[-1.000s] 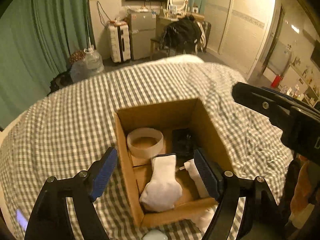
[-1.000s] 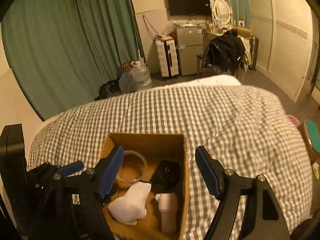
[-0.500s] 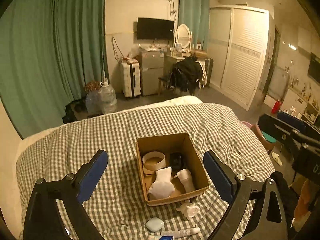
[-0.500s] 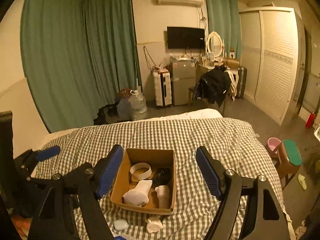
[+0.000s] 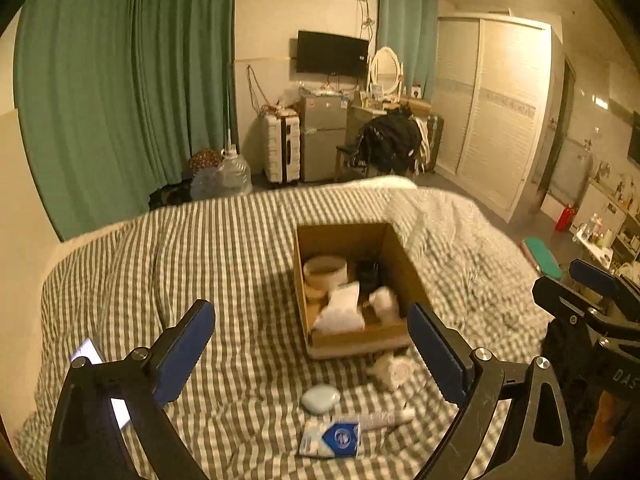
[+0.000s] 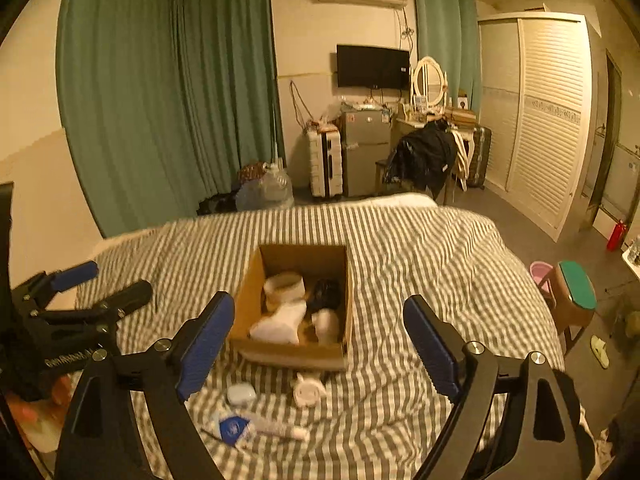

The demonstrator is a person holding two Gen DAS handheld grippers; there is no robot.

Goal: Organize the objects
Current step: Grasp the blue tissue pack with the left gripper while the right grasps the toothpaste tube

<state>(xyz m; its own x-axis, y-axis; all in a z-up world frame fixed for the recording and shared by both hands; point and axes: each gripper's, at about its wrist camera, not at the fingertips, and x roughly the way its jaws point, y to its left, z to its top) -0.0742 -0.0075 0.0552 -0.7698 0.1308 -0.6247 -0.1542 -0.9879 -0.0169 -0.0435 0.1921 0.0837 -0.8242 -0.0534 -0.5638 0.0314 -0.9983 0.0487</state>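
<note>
A brown cardboard box (image 5: 402, 258) (image 6: 248, 300) sits on the checked bed and holds a tape ring (image 5: 325, 270), a white sock (image 5: 340, 312), a white bottle (image 5: 386, 302) and a black item (image 5: 370, 272). In front of it lie a small white round item (image 5: 390, 372) (image 6: 308, 392), a pale blue oval case (image 5: 320, 398) (image 6: 241, 394), a white tube (image 5: 380, 420) (image 6: 276, 428) and a blue-white packet (image 5: 332, 438) (image 6: 232, 428). My left gripper (image 5: 312, 356) and right gripper (image 6: 318, 344) are open, empty, held back above the loose items.
The checked bed cover (image 5: 200, 264) fills the foreground. A lit phone (image 5: 86, 354) lies at the bed's left. Beyond stand green curtains (image 6: 160, 100), a suitcase (image 6: 326, 160), a small fridge (image 6: 366, 148), a chair with a black jacket (image 6: 424, 154), a wardrobe (image 6: 548, 120) and a stool (image 6: 576, 292).
Both grippers have pulled back and up from the box. The box now looks smaller, and the loose items in front of it have come into view.
</note>
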